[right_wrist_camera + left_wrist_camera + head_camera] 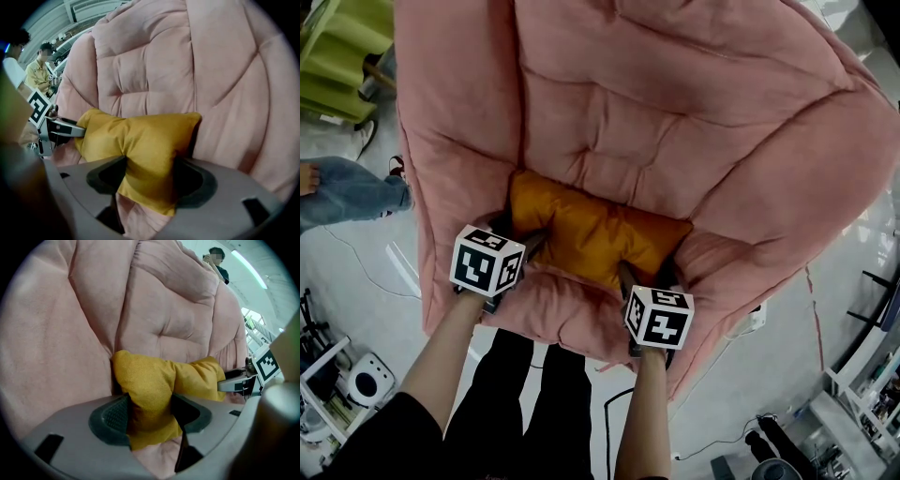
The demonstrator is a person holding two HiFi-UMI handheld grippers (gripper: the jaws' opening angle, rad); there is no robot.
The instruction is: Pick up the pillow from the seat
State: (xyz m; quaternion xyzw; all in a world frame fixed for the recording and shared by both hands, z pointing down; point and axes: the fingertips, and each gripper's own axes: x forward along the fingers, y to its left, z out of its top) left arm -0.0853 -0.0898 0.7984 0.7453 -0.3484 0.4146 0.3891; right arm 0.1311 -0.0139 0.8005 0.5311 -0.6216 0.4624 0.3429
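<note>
A mustard-yellow pillow (591, 230) lies across the seat of a big pink padded chair (675, 112). My left gripper (523, 239) grips the pillow's left end and my right gripper (645, 278) its right end. In the left gripper view the pillow (145, 380) is squeezed narrow between the two dark pads of the left gripper (149, 416), which is shut on it. The right gripper view shows the same: the pillow (145, 136) bunches between the pads of the right gripper (150, 176). The pillow still rests against the seat cushion.
The chair's pink back and arms rise around the pillow on three sides. A person's jeans-clad leg (347, 187) and a green chair (337, 56) are on the floor at the left. Cables and a white device (366, 380) lie on the floor.
</note>
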